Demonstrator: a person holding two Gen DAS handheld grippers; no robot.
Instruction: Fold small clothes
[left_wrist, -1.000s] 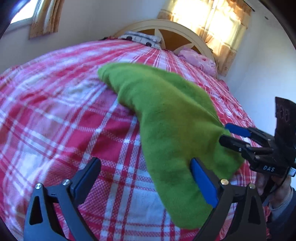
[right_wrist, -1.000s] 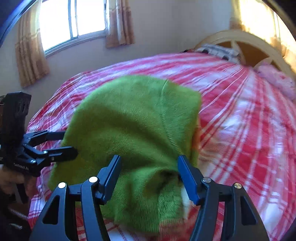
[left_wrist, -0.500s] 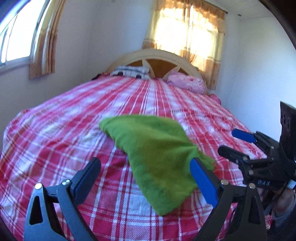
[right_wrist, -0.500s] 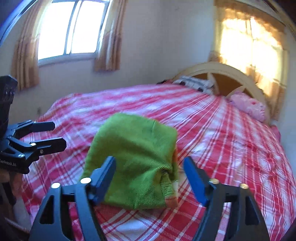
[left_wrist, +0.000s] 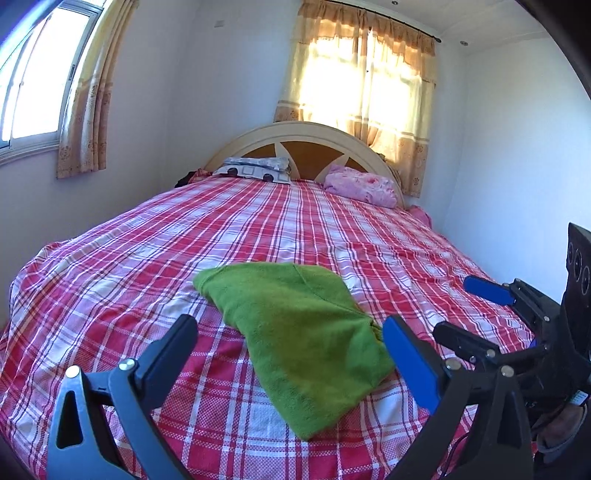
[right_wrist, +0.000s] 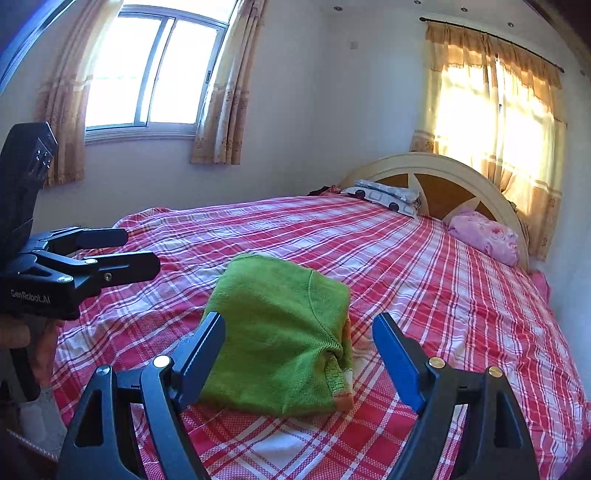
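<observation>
Tools (left_wrist: 291, 350) (right_wrist: 299, 345) level-ish, tilted slightly down — both gaping, clear above folded green garment (left_wrist: 295, 332).

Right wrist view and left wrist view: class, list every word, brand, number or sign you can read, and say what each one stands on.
"GenRobot.AI": white lettering on the black body of the left tongs, seen in the right wrist view; the dot is faint.
Nothing else can be read: the right tongs in the left wrist view show no legible lettering, and the patterned pillow carries shapes only, no words.
</observation>
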